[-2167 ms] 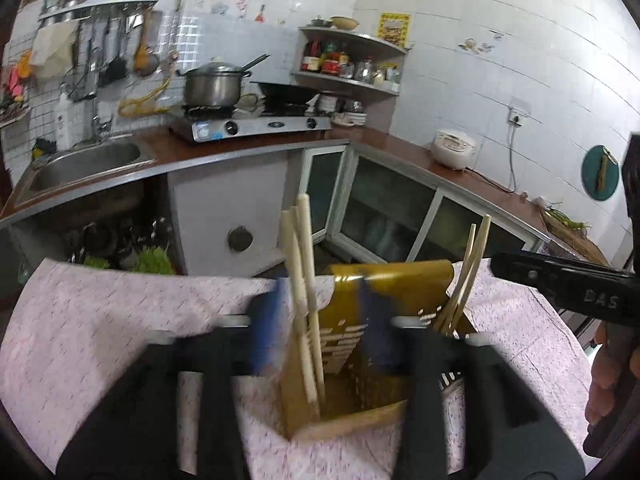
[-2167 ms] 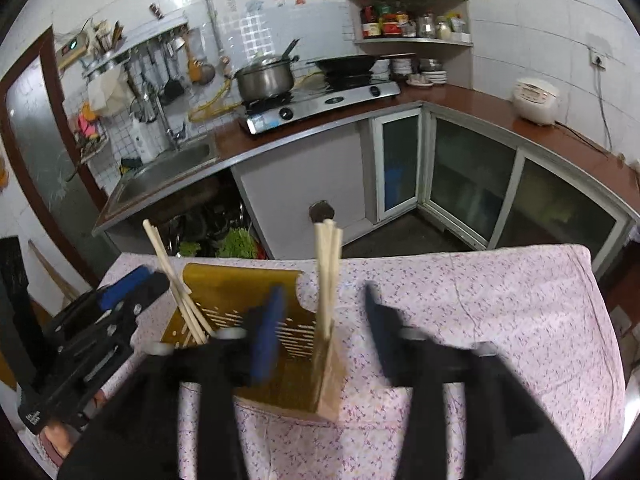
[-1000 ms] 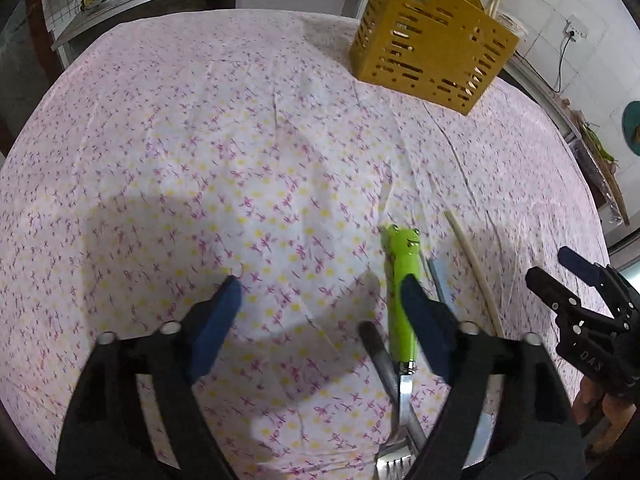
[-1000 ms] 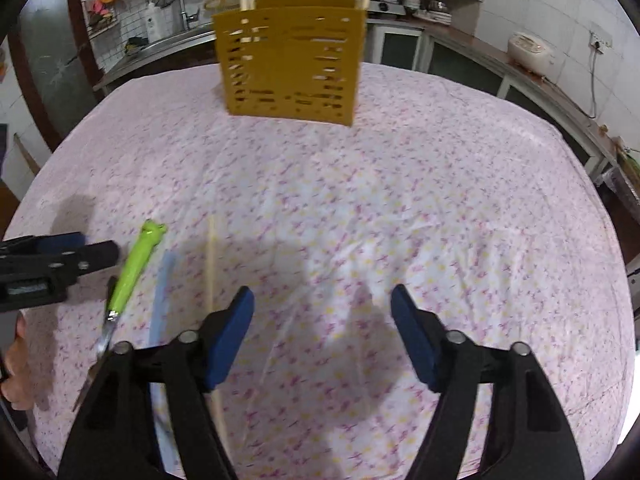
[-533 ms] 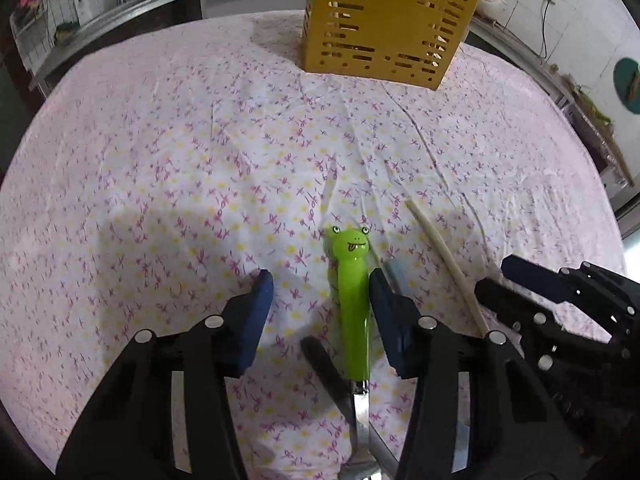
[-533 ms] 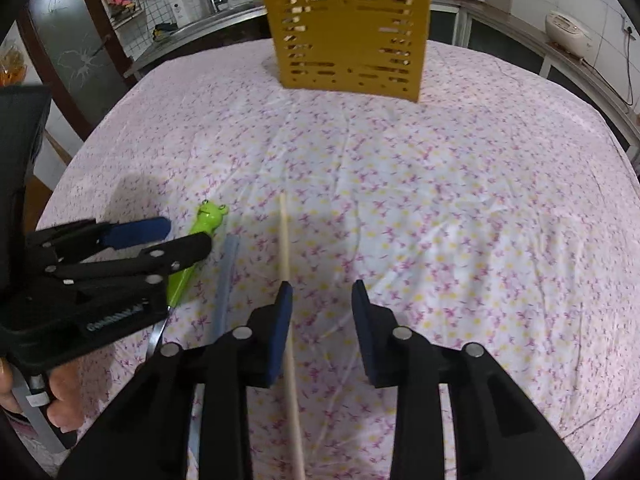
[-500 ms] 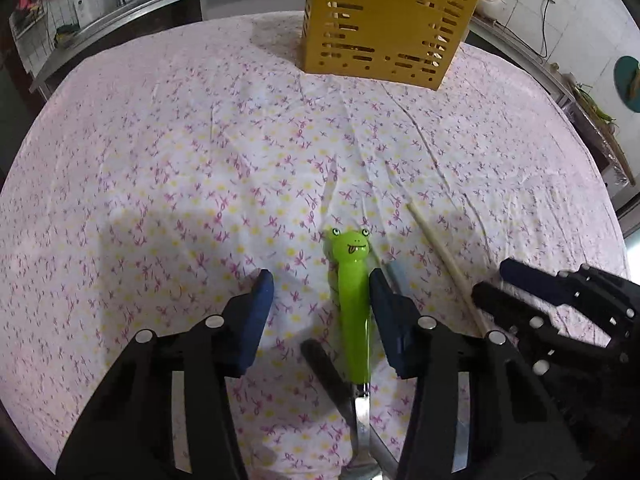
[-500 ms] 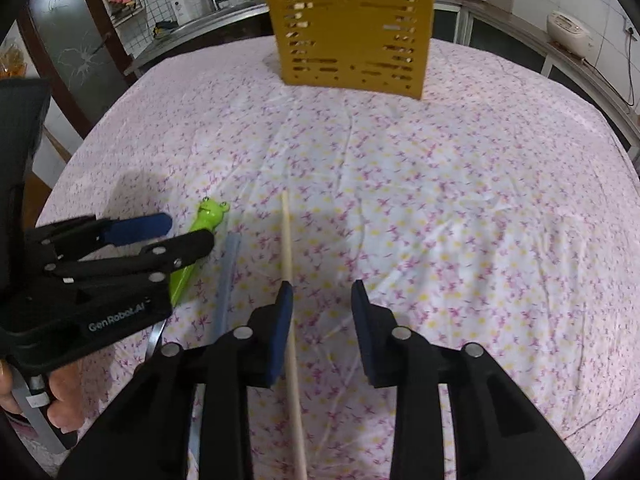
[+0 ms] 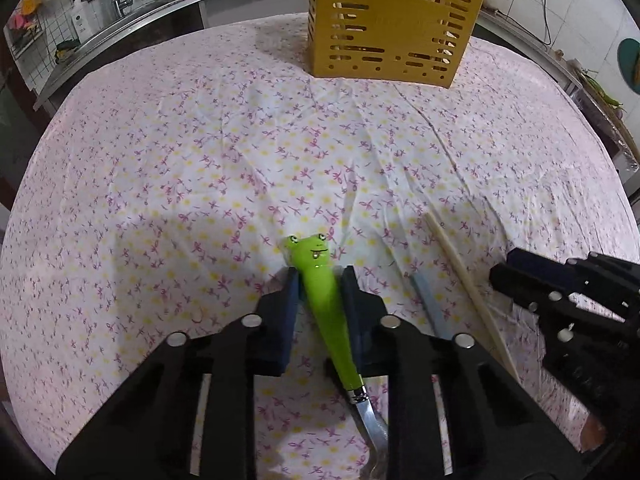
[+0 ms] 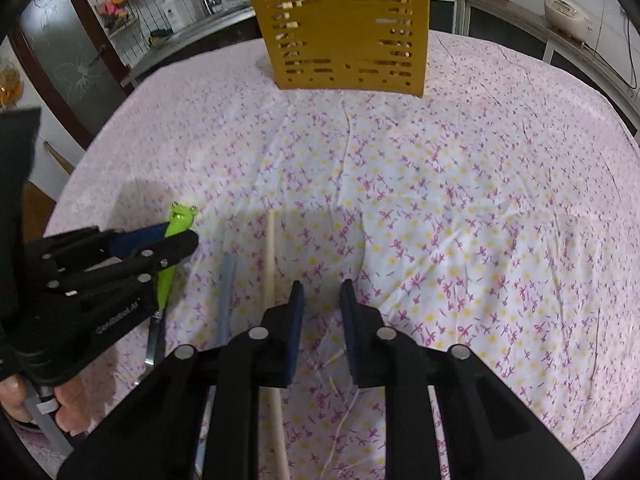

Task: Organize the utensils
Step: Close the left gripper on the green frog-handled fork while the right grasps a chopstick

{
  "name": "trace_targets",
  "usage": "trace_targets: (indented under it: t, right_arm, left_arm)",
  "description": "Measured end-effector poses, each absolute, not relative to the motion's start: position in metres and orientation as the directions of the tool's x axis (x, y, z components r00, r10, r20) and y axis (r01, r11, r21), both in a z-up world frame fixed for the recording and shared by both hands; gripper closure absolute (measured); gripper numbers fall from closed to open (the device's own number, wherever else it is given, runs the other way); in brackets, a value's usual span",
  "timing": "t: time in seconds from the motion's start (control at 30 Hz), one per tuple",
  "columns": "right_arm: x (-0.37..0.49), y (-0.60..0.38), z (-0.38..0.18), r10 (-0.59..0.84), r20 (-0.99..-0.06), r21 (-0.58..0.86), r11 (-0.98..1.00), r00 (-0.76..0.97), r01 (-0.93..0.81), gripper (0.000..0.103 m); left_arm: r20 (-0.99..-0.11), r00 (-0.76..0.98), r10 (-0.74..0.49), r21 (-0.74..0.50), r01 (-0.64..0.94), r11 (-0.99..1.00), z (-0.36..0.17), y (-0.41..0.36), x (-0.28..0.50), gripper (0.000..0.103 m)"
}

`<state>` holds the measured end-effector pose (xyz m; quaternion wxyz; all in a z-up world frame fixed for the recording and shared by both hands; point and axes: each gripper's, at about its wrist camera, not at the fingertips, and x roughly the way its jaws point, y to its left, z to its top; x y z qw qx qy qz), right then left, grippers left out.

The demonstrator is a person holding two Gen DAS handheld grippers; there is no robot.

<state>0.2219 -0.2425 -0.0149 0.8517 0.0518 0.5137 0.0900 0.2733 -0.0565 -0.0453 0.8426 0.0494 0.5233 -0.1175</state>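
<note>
Nearest the left wrist camera, at 6 o'clock: left tongs [image 9: 319, 278], pads pressed on either side of the green frog-handled fork [image 9: 320, 280], which lies on the floral-clothed worktop [image 9: 160, 160]. At 4 o'clock: pale blue utensil handle [image 9: 428, 304] and wooden chopstick [image 9: 460, 272], side by side. Right tongs [image 10: 322, 294]: narrow gap, holding nothing, chopstick just left of them. Far, at 12 o'clock: yellow slotted utensil holder [image 9: 392, 28], upright, chopsticks inside.
</note>
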Motion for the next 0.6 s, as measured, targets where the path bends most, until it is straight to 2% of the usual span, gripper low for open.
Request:
trace_targets:
  t: [0.07, 0.5, 0.6]
  right_arm:
    - [0.221, -0.240, -0.009, 0.209, -0.856, 0.177, 0.978, 0.472, -0.111, 0.083]
    - [0.231, -0.221, -0.021, 0.241, -0.871, 0.199, 0.970, 0.428, -0.142, 0.083]
    - [0.233, -0.216, -0.023, 0.212, -0.878, 0.162, 0.975, 0.429, -0.150, 0.087]
  left_arm:
    - [-0.894, 0.420, -0.154, -0.047, 0.254, 0.966, -0.045, -0.052, 0.273, 0.087]
    - [-0.897, 0.400, -0.189, -0.093, 0.247, 0.965, -0.040, -0.032, 0.267, 0.087]
    - [-0.897, 0.397, -0.197, -0.103, 0.246, 0.964, -0.041, -0.030, 0.268, 0.087]
